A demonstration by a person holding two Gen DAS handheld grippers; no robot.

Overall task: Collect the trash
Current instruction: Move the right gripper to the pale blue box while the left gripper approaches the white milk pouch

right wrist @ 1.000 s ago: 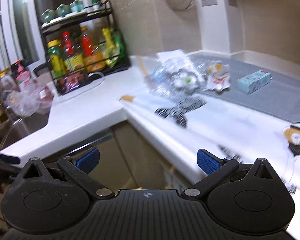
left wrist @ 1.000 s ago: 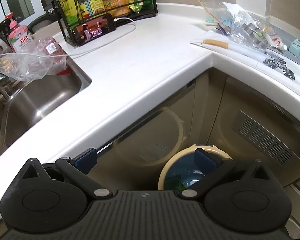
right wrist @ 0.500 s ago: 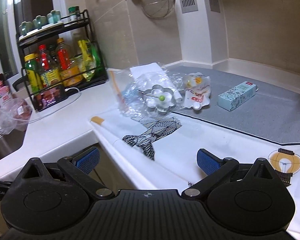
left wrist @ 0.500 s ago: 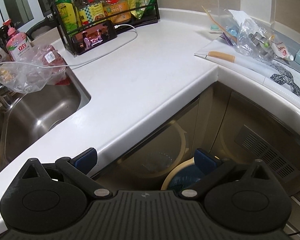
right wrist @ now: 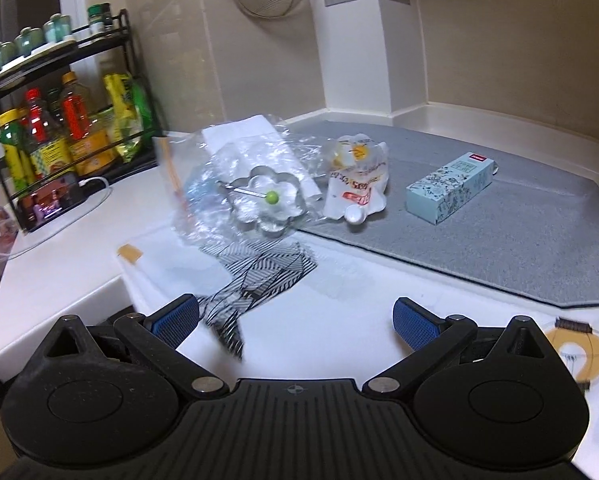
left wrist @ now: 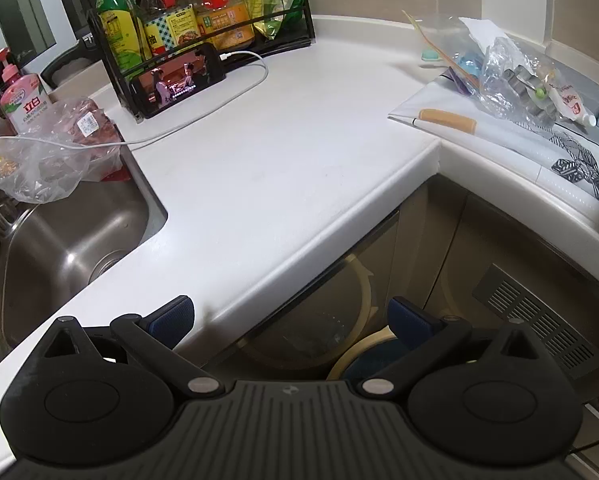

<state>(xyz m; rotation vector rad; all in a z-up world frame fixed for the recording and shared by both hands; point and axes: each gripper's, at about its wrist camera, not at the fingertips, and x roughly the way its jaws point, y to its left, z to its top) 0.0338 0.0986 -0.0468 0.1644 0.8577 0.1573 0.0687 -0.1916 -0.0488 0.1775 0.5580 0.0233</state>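
Left wrist view: sink [left wrist: 71,240], white counter [left wrist: 259,152], then the left gripper [left wrist: 291,316] with its 2 fingers spread and empty, above a bin [left wrist: 363,356] on the floor. Right wrist view: the right gripper [right wrist: 295,318], fingers also spread and empty, hangs over the counter; beyond it lie a clear plastic bag [right wrist: 219,184], a crumpled wrapper [right wrist: 357,184] and a small blue box [right wrist: 449,192] on a grey mat [right wrist: 519,240].
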